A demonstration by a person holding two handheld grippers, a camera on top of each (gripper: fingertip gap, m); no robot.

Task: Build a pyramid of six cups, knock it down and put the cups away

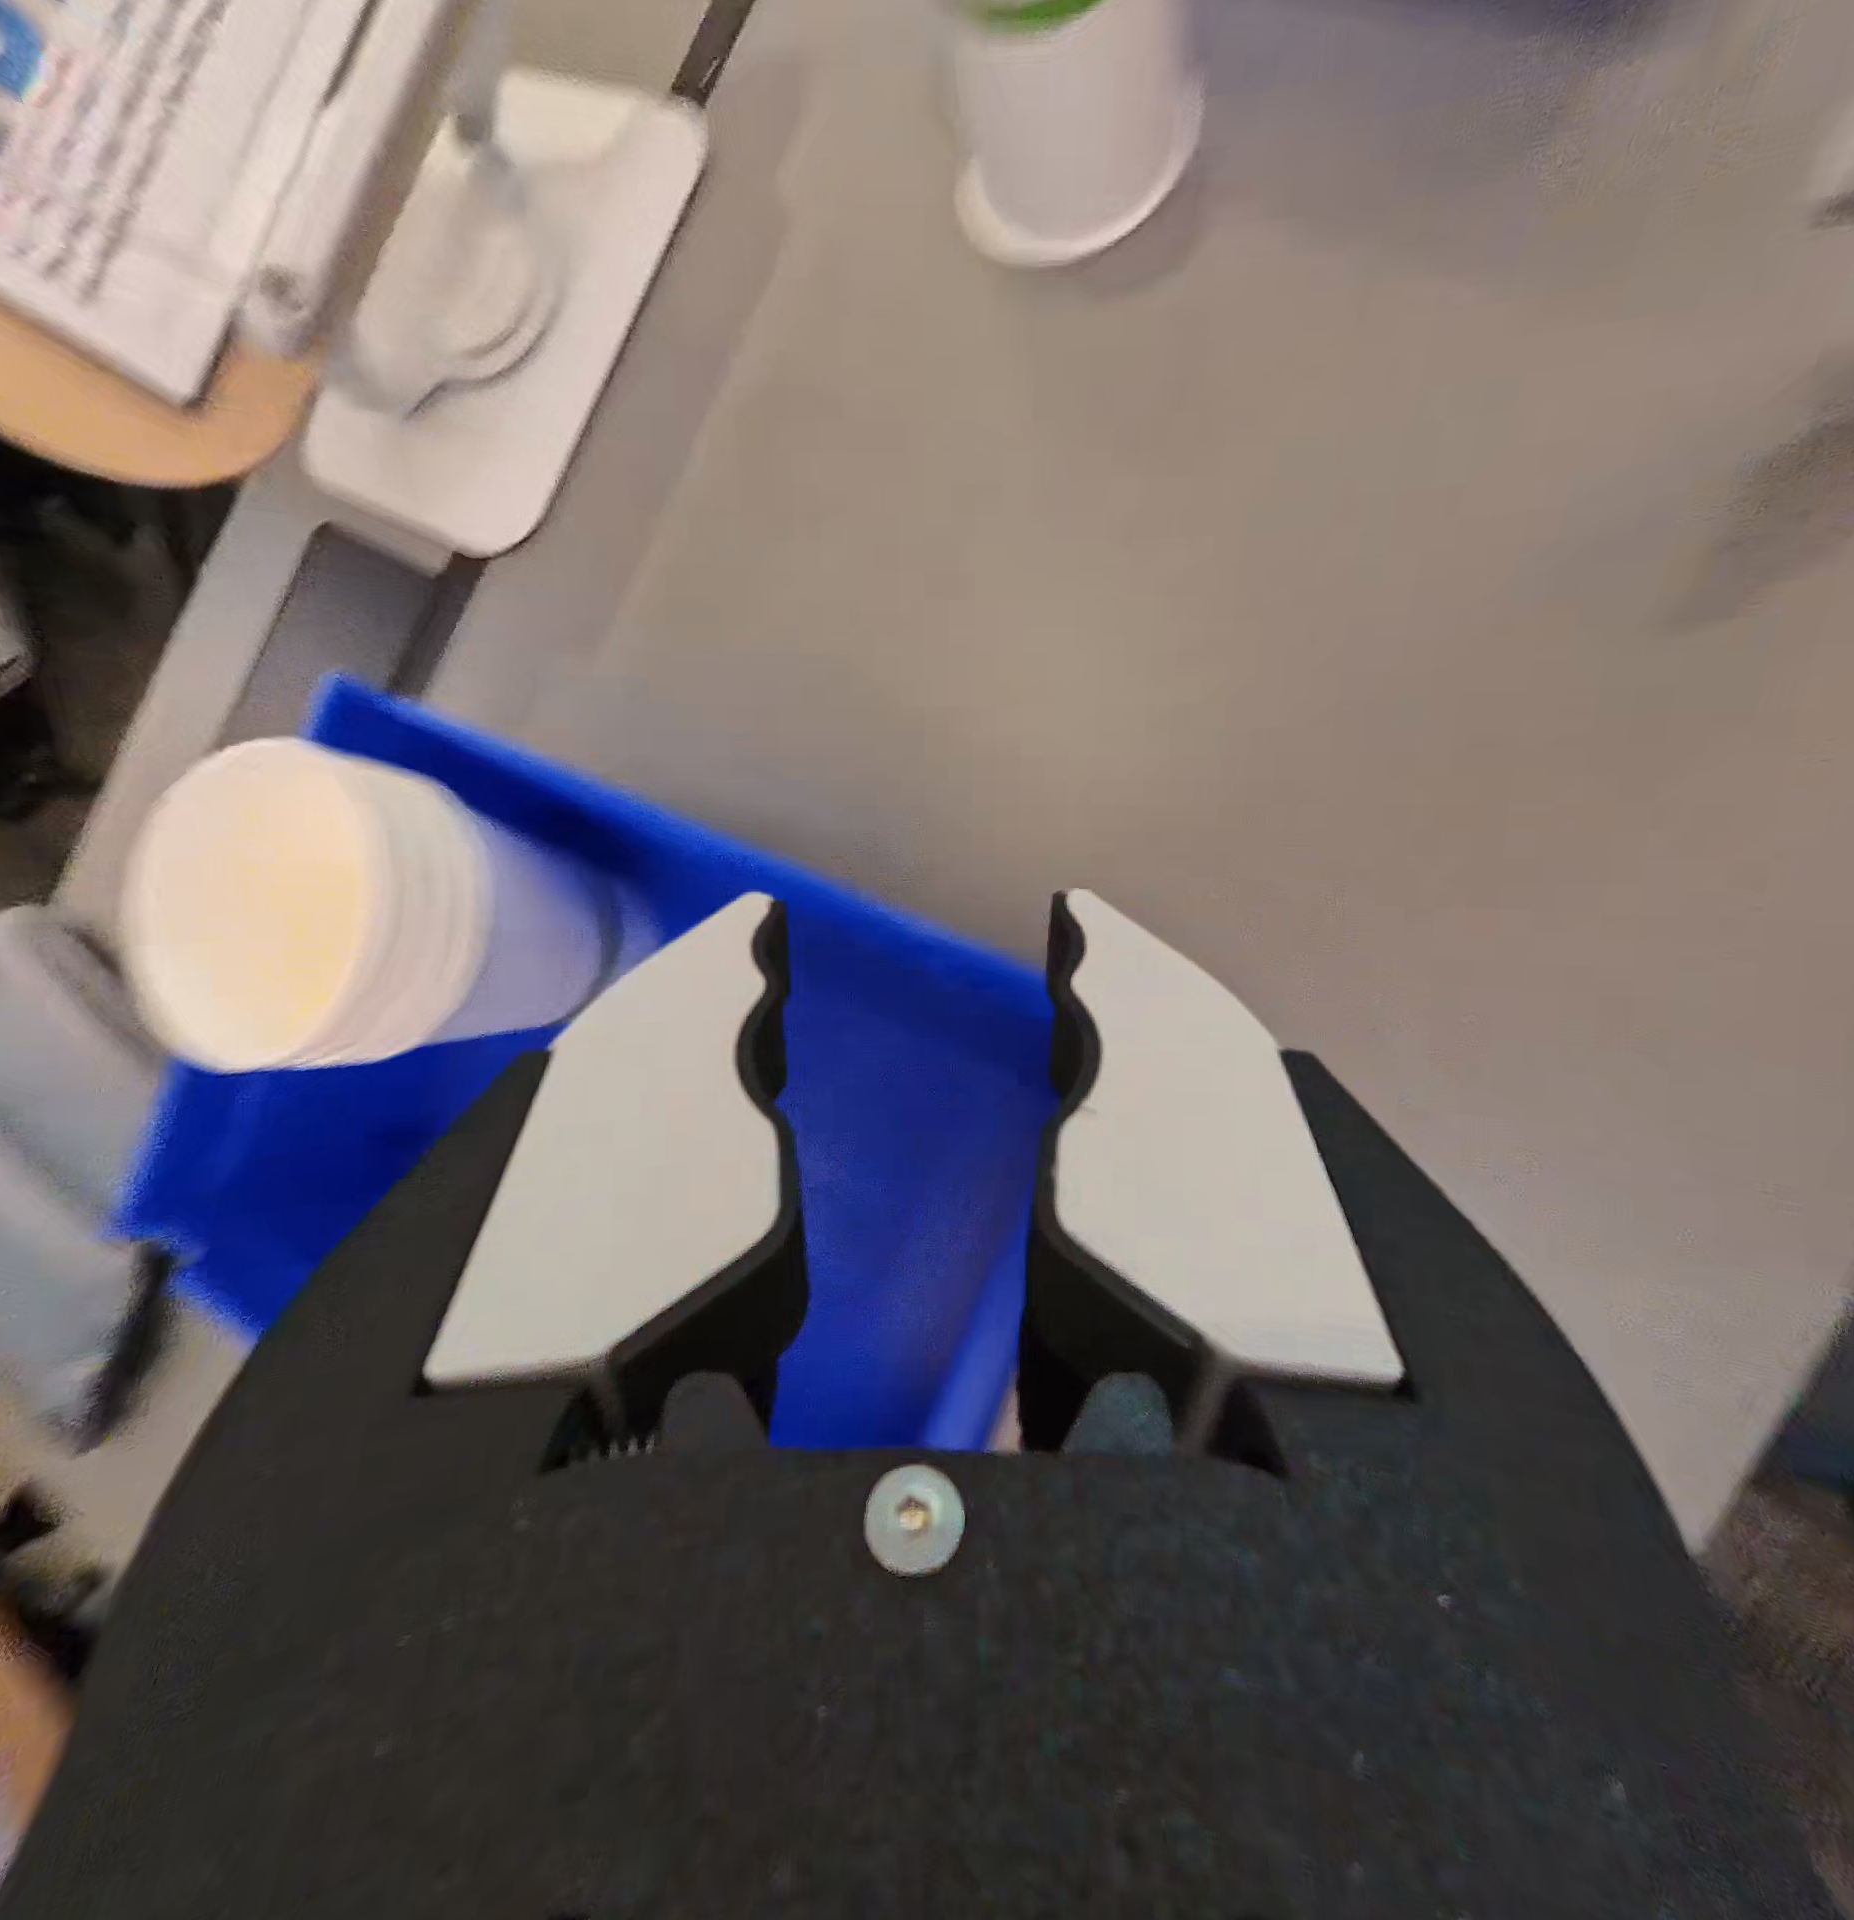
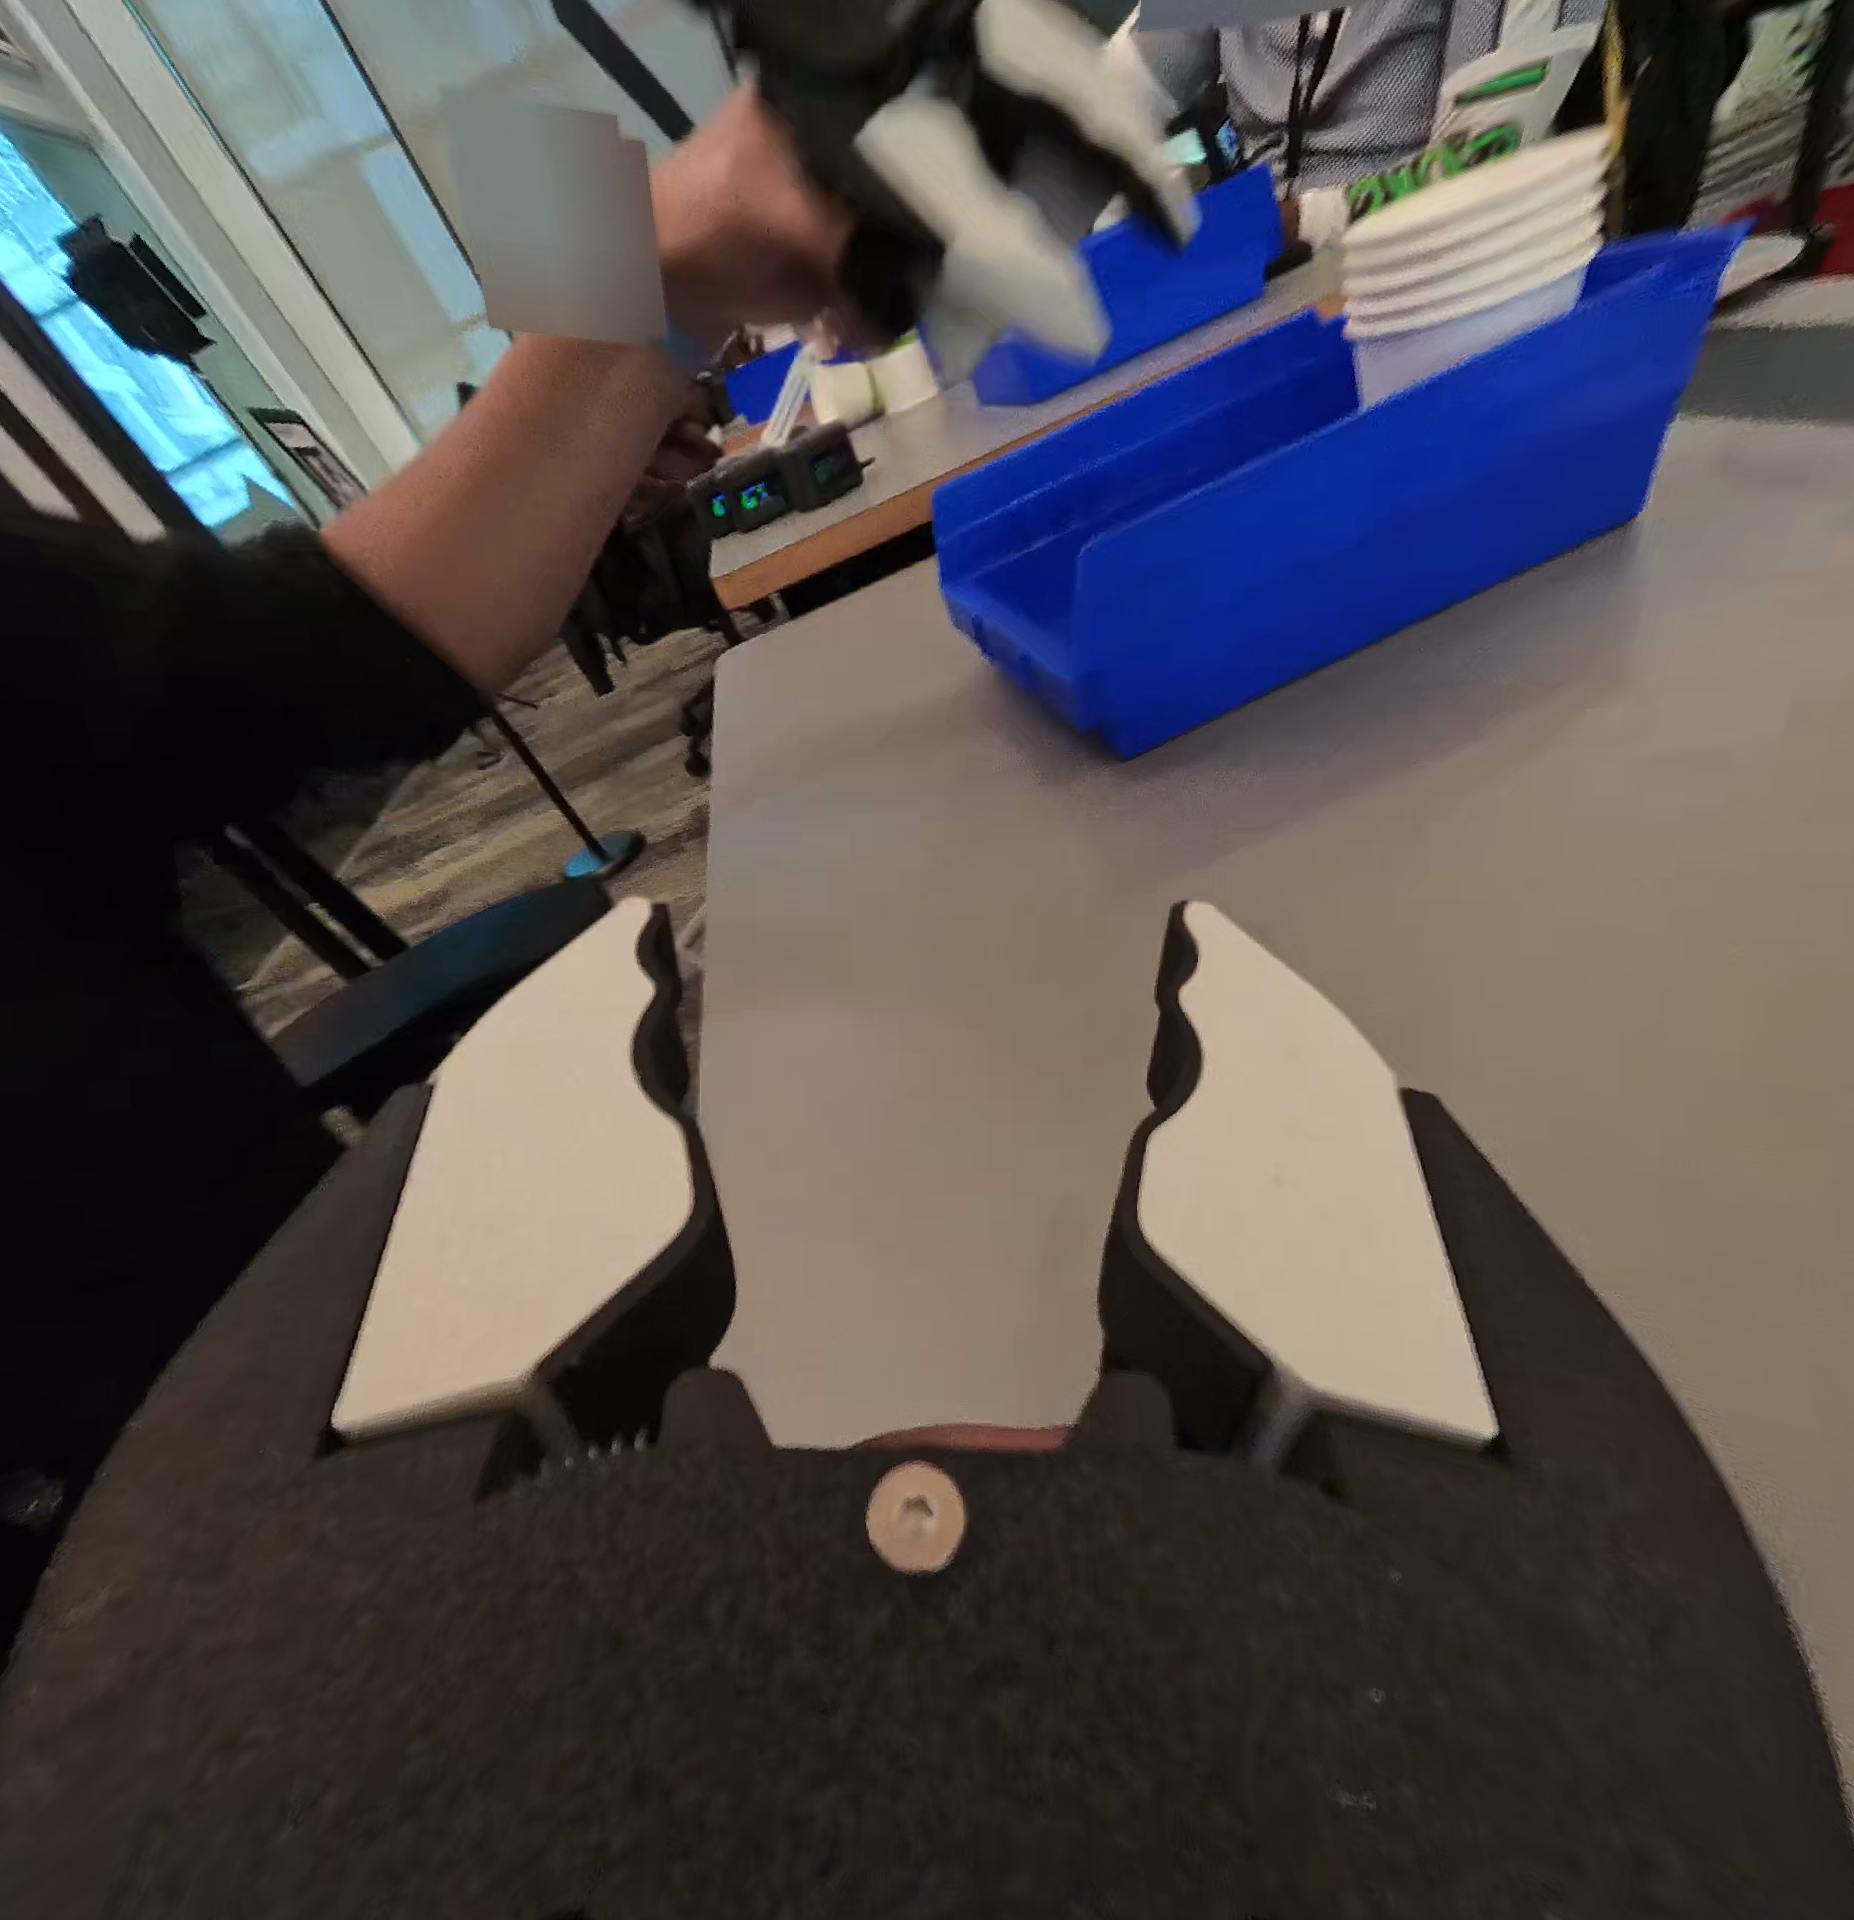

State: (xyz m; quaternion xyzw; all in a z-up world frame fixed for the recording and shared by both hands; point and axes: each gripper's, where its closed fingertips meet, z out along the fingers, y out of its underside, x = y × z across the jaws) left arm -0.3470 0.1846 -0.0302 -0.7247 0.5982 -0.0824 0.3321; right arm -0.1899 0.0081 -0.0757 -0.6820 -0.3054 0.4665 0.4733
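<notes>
I am holding the left gripper [image 1: 912,914] above the near end of the blue bin [image 1: 881,1049], its jaws parted with nothing between them, and the stack of white cups [image 1: 310,904] is standing in the far end of that bin, blurred. One more white cup [image 1: 1074,135] is sitting upside down on the grey table [image 1: 1214,623], well beyond the bin, so I judge a cup is out and the rest are waiting. To do this step well I am aiming to swing toward the stack, close only on the top cup's wall below its rim, and lift straight so the nested ones are staying behind. The right gripper [image 2: 918,935] is hovering over bare table [image 2: 1318,831] short of the bin [image 2: 1318,582], jaws spread wide and holding nothing. The right wrist view is showing the stack [image 2: 1474,249] from the side, its rims layered, and my other gripper [image 2: 1006,218] above the bin; the left wrist view alone is showing the lone cup.
</notes>
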